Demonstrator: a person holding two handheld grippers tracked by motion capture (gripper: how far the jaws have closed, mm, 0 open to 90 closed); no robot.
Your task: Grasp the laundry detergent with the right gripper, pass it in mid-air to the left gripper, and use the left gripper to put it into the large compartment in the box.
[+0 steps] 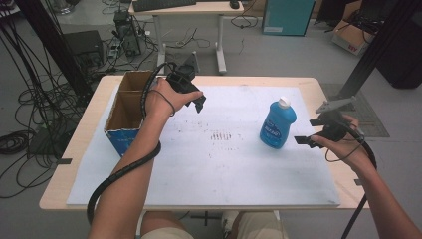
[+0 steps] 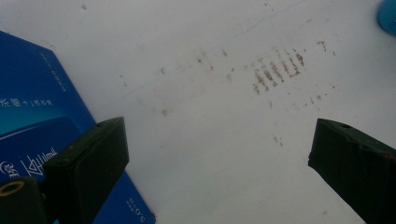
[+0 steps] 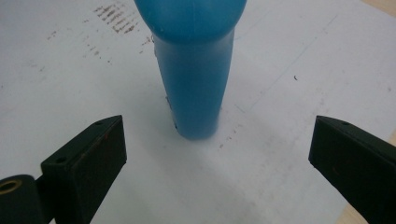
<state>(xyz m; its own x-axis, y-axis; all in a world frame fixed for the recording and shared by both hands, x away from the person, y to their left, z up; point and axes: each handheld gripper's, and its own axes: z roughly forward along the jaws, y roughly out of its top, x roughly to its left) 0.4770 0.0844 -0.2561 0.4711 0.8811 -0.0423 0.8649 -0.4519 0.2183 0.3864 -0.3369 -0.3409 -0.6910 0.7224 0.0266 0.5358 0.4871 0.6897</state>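
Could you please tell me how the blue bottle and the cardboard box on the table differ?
The bottle is glossy blue plastic with a white cap; the box is brown cardboard inside with blue printed sides. The bottle is capped, the box open-topped. The bottle stands near the right claw, the box beside the left claw. Both stand upright.

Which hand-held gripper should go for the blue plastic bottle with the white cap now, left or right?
Right. The right hand-held gripper sits just beside the blue plastic bottle, jaws open and aimed at it. The left hand-held gripper hovers farther off, near the open cardboard box.
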